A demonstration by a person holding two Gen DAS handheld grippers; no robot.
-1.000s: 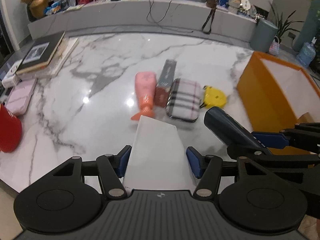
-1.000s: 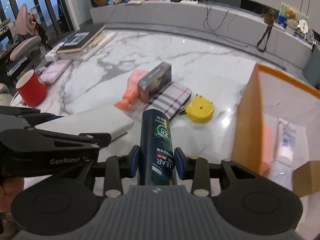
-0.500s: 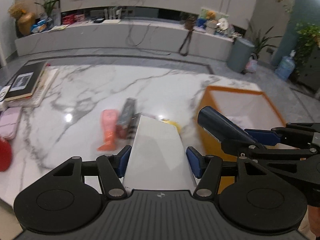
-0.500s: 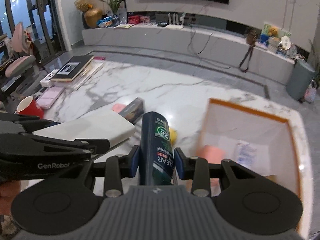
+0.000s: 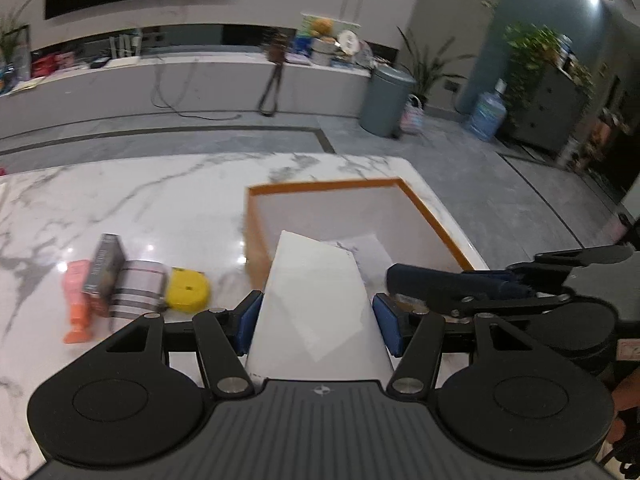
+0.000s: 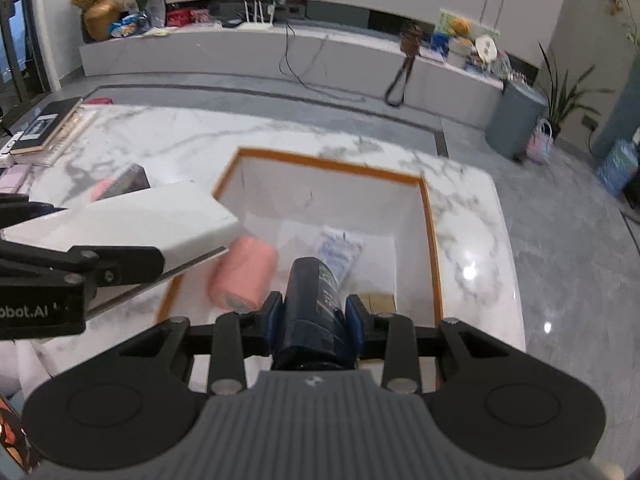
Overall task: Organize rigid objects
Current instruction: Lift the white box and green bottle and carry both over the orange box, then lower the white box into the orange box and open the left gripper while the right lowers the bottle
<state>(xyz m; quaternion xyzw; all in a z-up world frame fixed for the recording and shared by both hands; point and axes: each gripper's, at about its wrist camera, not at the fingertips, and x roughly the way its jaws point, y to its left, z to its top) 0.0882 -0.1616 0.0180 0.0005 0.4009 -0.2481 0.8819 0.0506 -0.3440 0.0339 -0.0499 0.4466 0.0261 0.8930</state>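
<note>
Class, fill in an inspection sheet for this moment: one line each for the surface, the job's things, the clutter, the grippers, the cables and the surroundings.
Surface: white marble table, glossy with glare spots.
Job's things: white box in the left gripper; dark bottle in the right gripper; orange-rimmed bin holding a pink roll and a white packet.
Clutter: yellow case, plaid pouch, dark carton, pink bottle, book stack.
Grippers: both shut on loads, over the bin.
Cables: black cord trailing from the ledge.
Surroundings: grey bin, water jug, plants.
</note>
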